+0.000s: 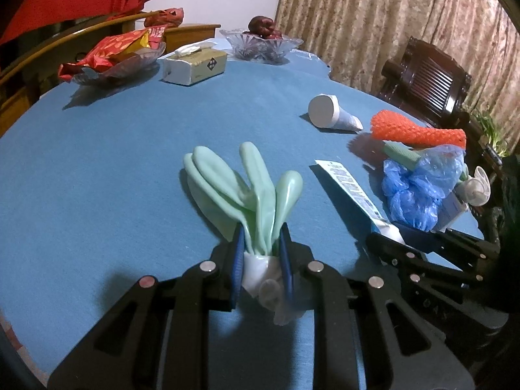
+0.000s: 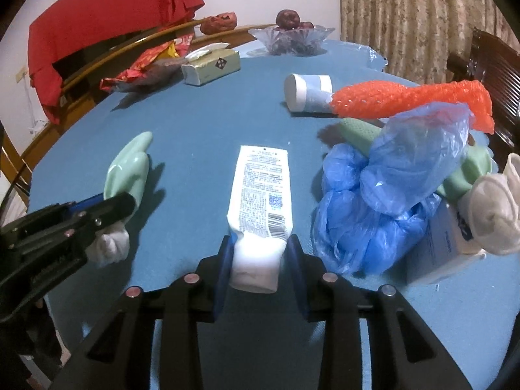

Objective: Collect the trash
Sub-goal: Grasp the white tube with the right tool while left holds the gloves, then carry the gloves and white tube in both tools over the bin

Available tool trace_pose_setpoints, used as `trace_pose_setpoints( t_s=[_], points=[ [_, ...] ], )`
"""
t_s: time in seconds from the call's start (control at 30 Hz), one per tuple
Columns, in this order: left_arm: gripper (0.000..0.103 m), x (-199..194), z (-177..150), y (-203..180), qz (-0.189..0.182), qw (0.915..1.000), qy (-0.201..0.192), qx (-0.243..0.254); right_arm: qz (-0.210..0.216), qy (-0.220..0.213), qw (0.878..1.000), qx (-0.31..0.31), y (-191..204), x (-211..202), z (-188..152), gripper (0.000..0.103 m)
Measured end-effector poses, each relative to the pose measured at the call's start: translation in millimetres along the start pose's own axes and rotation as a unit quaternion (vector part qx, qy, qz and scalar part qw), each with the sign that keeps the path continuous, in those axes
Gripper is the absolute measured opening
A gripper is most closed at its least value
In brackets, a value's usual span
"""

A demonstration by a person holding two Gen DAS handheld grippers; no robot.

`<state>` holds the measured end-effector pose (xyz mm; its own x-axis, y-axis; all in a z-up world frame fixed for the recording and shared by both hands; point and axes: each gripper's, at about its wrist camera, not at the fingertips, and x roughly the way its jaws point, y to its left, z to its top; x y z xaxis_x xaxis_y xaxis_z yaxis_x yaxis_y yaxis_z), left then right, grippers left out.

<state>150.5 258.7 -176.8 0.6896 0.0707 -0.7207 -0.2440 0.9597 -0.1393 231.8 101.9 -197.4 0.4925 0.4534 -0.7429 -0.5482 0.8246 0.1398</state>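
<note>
1. Trash on the blue tablecloth: a pale green rubber glove, a squeezed white tube with a printed label, and a loose heap of further items at the table's right side.
2. Left gripper: jaws nearly closed, pads clamped on the glove at its cuff end. The green fingers fan out ahead of the jaws over the cloth; a white bunched part of the glove hangs behind the pads.
3. Right gripper: jaws set on either side of the tube's white lower end and pressing on it. The tube lies lengthwise ahead of the jaws, label and barcode facing up, its crimped end pointing away.
4. Relation of the two: in the right wrist view the left gripper enters from the left edge with the glove in its jaws, near the tube but apart from it. In the left wrist view the right gripper shows at lower right.
5. Heap, just right of the tube: a crumpled blue plastic bag, an orange foam net above it, a green stick-like item under the bag, a white carton, and a white cup-like piece at the far right edge.
6. Farther back: a white cylindrical container lying on its side, touching the net's end.
7. Far edge of the table: a tissue box, a glass dish with dark fruit, and a second dish holding red snack wrappers.
</note>
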Motion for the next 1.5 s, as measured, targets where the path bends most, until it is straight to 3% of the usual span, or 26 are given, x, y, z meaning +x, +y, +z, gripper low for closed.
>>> trace_pose_setpoints(
  t_s=[0.2,0.27,0.33,0.4,0.83,1.23,1.37,1.5],
  points=[
    [0.02,1.0,-0.3,-1.7,0.0,1.0,0.002,0.0,0.004,0.002,1.0,0.017,-3.7,6.1,3.7,0.041],
    [0.02,1.7,-1.4,-2.8,-0.001,1.0,0.004,0.001,0.01,0.002,1.0,0.021,-3.9,6.9,5.3,0.048],
    [0.02,3.1,-1.1,-2.2,-0.001,1.0,0.005,0.0,0.006,0.002,1.0,0.018,-2.5,8.3,5.7,0.048],
    [0.02,3.7,-1.8,-2.3,-0.001,1.0,0.006,-0.001,0.0,0.002,1.0,0.017,-2.3,8.9,6.6,0.041],
    [0.02,-13.2,6.7,-8.5,-0.004,1.0,-0.007,0.004,0.016,-0.04,0.999,0.01,-4.5,-40.4,10.3,0.038],
    [0.02,-46.6,15.1,-60.4,-0.038,0.9978,-0.037,0.04,0.028,-0.067,0.997,0.036,-28.9,-105.2,2.7,0.038],
    [0.02,-56.6,14.1,-85.3,-0.049,0.9955,-0.048,0.065,0.016,-0.078,0.996,0.049,-48.1,-132.3,-7.8,0.038],
    [0.02,-68.0,13.0,-127.0,-0.084,0.9899,-0.058,0.098,-0.005,-0.09,0.993,0.077,-78.9,-165.9,-22.6,0.038]
  ],
)
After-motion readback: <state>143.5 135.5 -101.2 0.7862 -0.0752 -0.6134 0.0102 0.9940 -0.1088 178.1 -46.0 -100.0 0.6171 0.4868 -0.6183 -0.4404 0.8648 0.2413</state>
